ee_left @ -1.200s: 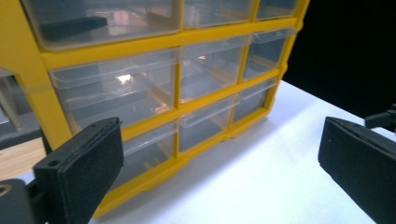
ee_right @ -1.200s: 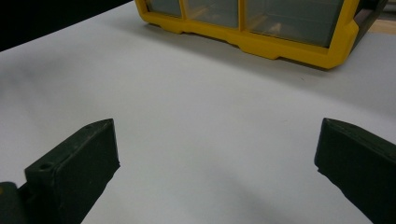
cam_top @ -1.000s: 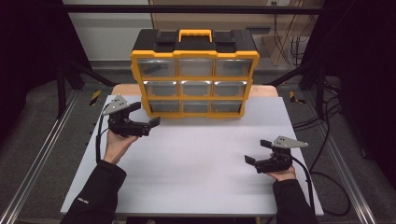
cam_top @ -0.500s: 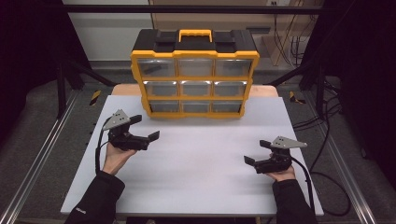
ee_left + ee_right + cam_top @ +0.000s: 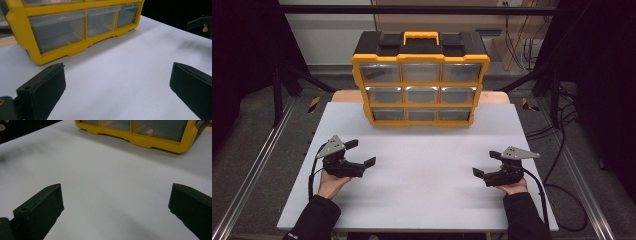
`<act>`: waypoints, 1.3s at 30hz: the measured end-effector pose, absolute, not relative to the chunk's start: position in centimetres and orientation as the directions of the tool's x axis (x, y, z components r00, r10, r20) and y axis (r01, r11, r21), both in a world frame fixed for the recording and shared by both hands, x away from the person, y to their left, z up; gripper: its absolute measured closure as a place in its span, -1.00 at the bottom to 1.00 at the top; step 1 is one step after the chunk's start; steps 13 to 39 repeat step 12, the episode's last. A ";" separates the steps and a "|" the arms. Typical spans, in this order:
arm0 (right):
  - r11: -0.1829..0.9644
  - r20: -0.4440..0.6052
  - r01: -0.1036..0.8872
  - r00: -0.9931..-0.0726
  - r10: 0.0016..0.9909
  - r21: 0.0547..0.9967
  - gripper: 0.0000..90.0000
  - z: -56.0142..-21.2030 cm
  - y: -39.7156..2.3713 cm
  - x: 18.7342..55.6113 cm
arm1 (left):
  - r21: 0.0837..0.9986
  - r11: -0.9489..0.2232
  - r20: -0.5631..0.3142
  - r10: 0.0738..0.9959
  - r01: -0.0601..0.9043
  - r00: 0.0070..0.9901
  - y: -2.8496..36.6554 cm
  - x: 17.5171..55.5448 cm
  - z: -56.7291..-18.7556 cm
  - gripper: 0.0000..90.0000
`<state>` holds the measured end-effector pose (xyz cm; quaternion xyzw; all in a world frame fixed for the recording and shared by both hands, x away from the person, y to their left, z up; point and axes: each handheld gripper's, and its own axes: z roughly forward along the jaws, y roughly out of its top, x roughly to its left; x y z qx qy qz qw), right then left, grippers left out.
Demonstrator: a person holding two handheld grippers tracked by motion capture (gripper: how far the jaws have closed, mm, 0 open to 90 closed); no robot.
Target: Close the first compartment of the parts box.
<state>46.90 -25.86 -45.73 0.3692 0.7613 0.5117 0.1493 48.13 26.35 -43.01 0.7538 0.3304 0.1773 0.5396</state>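
Left gripper (image 5: 359, 153) sits low over the left part of the table (image 5: 427, 200), jaws wide apart, nothing between them. Compared with a second ago it has drawn back toward the person: then it hung just off the cabinet's lower left corner, half a second ago it was partway back, now it is well apart from the cabinet (image 5: 420, 80). Right gripper (image 5: 486, 164) is at the right near edge of the table, jaws likewise spread and empty; its place and pose match the earlier frames.

The cabinet stands upright at the far edge of the table, yellow frame, black top with a yellow handle, nine clear drawers in three rows. All drawers look pushed in flush. No change in it across the three moments.

Left gripper view: bottom row of drawers (image 5: 58, 31) ahead and to the left, bare table between the jaws, the other gripper far off at the upper right. Right gripper view: the cabinet's yellow base (image 5: 140, 138) across the top, open table in front. Drawer contents too dim to tell.

Reading: the left hand's retreat looks like a return to a rest pose, both grippers roughly level and clear of the cabinet. Either work on the drawers is finished or not yet started; nothing is held, and no drawer is out.
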 end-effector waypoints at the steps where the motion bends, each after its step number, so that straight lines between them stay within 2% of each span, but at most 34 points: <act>1: 0.204 0.153 0.413 -0.682 0.715 0.888 -1.00 -45.7 -25.9 46.9 | 0.929 -0.206 -0.084 0.694 0.309 0.715 26.5 48.1 -43.2 -1.00; 12: 0.197 0.159 0.410 -0.687 0.709 0.890 -1.00 -45.7 -25.9 46.8 | 0.926 -0.205 -0.083 0.710 0.318 0.700 27.5 47.6 -44.5 -1.00; 39: 0.197 0.159 0.410 -0.687 0.709 0.890 -1.00 -45.7 -25.9 46.8 | 0.926 -0.205 -0.083 0.710 0.318 0.700 27.5 47.6 -44.5 -1.00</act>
